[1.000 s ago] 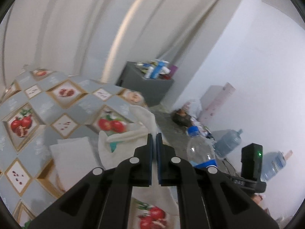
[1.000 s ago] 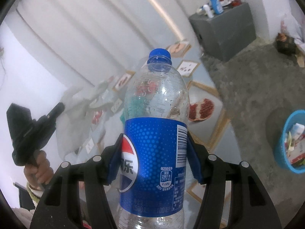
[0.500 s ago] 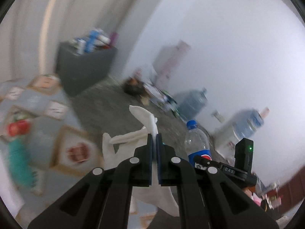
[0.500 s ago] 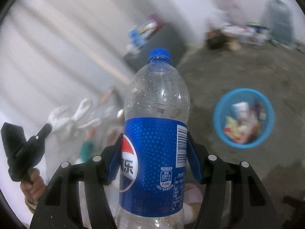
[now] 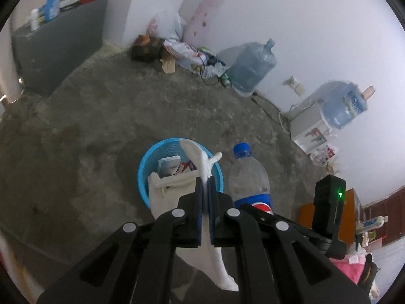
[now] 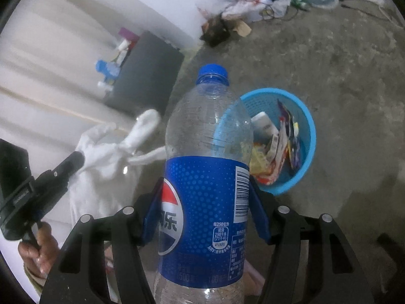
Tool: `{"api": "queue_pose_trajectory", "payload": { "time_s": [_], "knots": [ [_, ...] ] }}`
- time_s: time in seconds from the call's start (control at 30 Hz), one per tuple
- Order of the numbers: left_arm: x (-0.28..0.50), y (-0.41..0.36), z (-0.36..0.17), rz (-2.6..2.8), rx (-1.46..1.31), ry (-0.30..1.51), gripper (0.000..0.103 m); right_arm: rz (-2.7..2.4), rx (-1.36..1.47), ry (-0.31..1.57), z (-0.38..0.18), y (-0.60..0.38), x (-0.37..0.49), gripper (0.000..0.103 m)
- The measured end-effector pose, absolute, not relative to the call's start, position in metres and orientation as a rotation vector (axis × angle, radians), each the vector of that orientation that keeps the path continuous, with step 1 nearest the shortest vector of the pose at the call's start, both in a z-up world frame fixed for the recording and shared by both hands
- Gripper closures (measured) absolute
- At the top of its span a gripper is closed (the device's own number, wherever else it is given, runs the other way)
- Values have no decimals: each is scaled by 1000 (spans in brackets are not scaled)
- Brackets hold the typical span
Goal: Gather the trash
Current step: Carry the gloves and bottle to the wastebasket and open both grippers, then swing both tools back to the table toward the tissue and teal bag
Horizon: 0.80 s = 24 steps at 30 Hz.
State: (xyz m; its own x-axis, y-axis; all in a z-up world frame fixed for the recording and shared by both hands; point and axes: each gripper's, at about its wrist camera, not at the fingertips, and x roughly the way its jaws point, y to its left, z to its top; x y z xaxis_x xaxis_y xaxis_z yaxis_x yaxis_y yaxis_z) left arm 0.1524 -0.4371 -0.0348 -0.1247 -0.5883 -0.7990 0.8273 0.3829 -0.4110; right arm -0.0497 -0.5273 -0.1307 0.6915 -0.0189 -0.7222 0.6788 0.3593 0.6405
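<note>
The left tongs are pressed shut on a crumpled white tissue. The right tongs clamp an empty clear plastic bottle with blue label. The round blue plastic basket lies ahead, probably just below both. This looks like the carrying step; next, move above the basket and release.

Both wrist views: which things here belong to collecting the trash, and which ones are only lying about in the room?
Part of the job:
- left gripper, jaws shut on white cloth
- right gripper, jaws shut on Pepsi bottle
- blue basket, already holding wrappers

Only lying about:
- water jug by the wall
- grey cabinet
- pile of bags in the corner
</note>
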Motion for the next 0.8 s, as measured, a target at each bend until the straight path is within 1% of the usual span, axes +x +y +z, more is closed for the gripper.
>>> {"api": "queue_pose_trajectory", "payload": {
  "time_s": [0.03,0.1,0.23,0.3,0.5,0.63,0.73,0.8],
  "knots": [
    [154,-450,-42,-1223,280,1197,78,-498,1146,683,-138,-536,-47,32],
    [160,-457,-52,-1186,269,1222,50,-551,1187,685,-155,-552,-45,31],
    [160,-447,-47,-1180,230,1187,49,-586,1212,653,-163,-551,-57,31],
    [158,-435,-42,-1182,236,1163,48,-578,1198,631,-160,-542,-63,31],
    [161,-387,-20,-1160,199,1126,48,-599,1129,645,-146,-519,-85,31],
    [159,-345,3,-1157,168,1076,48,-603,1063,664,-133,-504,-88,31],
    [157,-302,23,-1133,153,1005,48,-582,1021,661,-121,-492,-90,31],
    [157,-266,35,-1096,132,959,44,-562,1005,652,-113,-483,-89,31]
  ]
}}
